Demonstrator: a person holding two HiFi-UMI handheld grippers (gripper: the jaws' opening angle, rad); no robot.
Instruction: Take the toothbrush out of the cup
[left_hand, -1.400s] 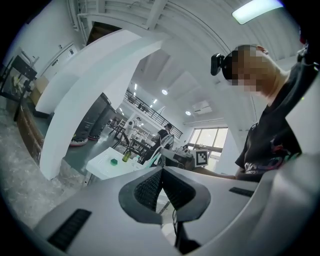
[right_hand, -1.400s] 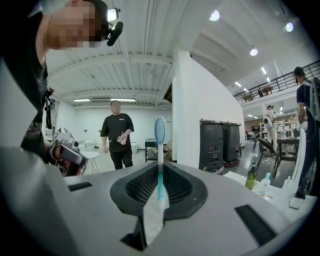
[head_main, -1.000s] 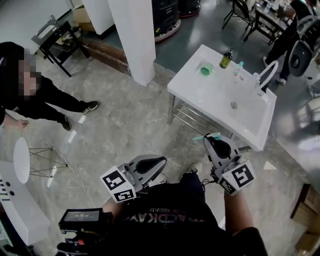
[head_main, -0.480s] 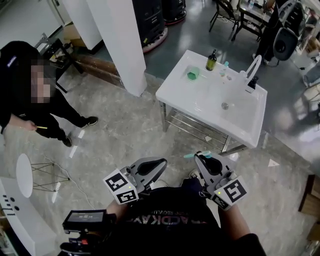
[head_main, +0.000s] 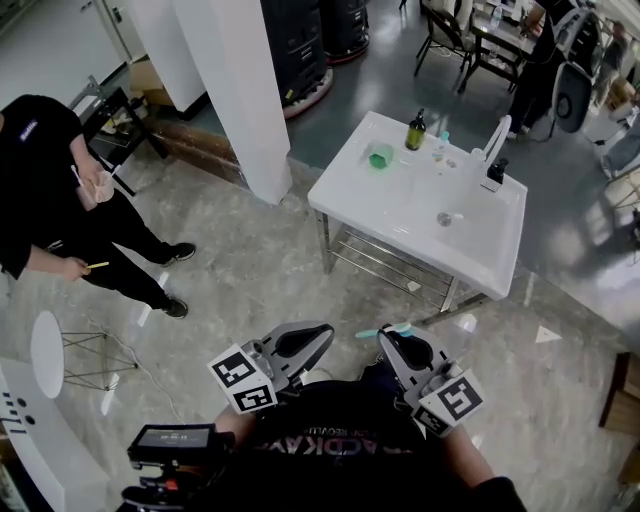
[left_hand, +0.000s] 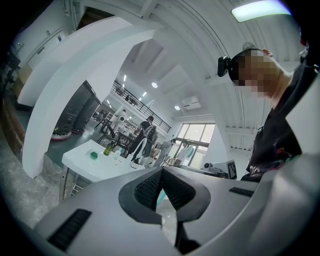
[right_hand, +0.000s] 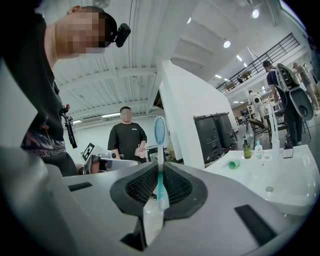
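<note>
Teal and white plastic showed between the pads of the right hand-held gripper (right_hand: 159, 192): its jaws were pinched on the toothbrush (right_hand: 160, 150) low on the handle. The brush's long axis ran straight out along the seam of the jaws, bristle head well clear of the tips. In the head view that brush (head_main: 383, 330) lay crosswise, pointing from the right hand-held gripper (head_main: 395, 337) toward the left hand-held gripper (head_main: 318, 337), which sat just beside it with its jaws pressed together on nothing.

The green cup (head_main: 381, 156) stood well apart, ahead on the white tabletop (head_main: 400, 205) near a bottle (head_main: 416, 130). The brush was already out of the cup, so, by my reading, the removal was done.
</note>
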